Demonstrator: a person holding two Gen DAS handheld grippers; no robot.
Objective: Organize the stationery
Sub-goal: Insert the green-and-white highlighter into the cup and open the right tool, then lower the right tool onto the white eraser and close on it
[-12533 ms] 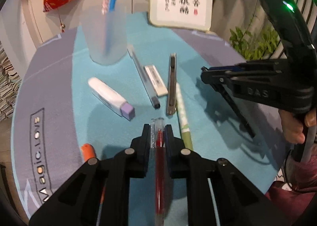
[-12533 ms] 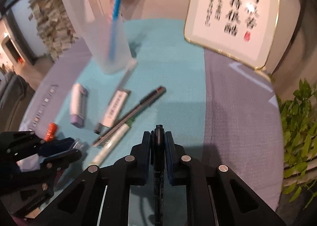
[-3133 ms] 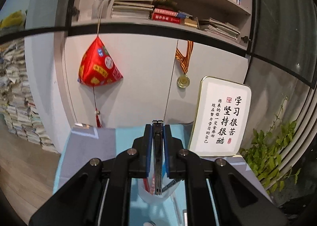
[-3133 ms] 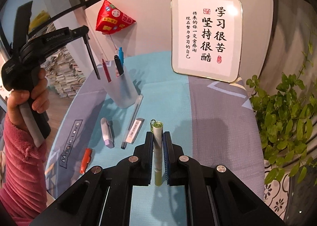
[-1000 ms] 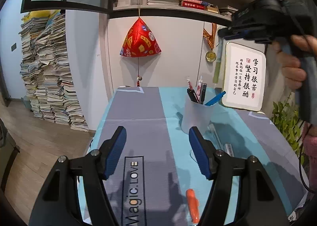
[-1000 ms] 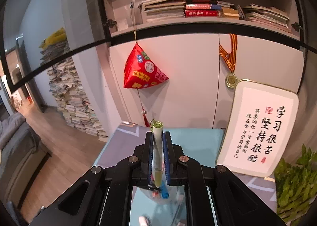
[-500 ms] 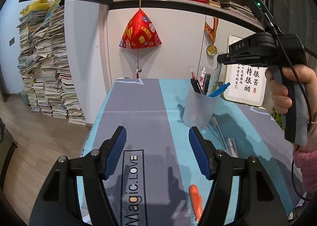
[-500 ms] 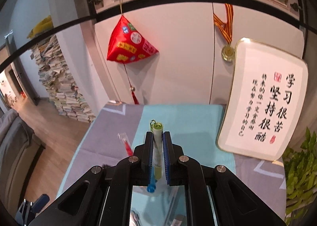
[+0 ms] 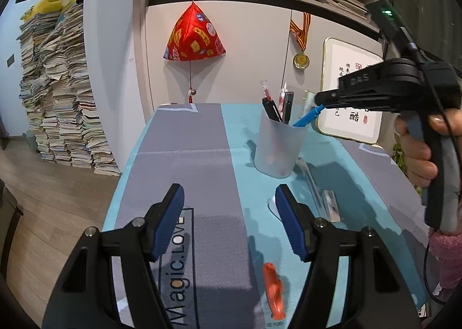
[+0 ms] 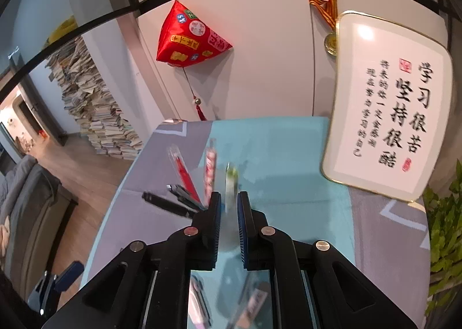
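**Right jaws parted over the cup, green pen blurred between them; left jaws wide and empty**

- Left gripper (image 9: 229,209): jaws spread wide, nothing between them. It hangs over the surface (image 9: 184,138), above the grey band with the "Magic.LOVE" print.
- Pen cup (image 9: 278,148): frosted, upright, ahead of the left jaws and a bit to the right. It holds a red pen (image 10: 183,171), a patterned pen (image 10: 209,168), dark pens (image 9: 271,109) and a blue pen (image 9: 307,116) leaning right.
- Right gripper (image 10: 229,209): seen from the left wrist camera, it is held directly above the cup. Jaws slightly apart.
- Green pen (image 10: 231,184): motion-blurred, sits in the gap between the right jaws, tip end down toward the cup. Can't tell if the pads touch it.
- Orange marker (image 9: 273,290): lies on the surface below the left jaws, nearer the right finger.
- White-bodied item (image 9: 273,204): partly hidden behind the right finger of the left gripper.
- Clear pen (image 9: 310,177) and eraser (image 9: 330,203): lie on the surface right of the left jaws, just past the cup base.
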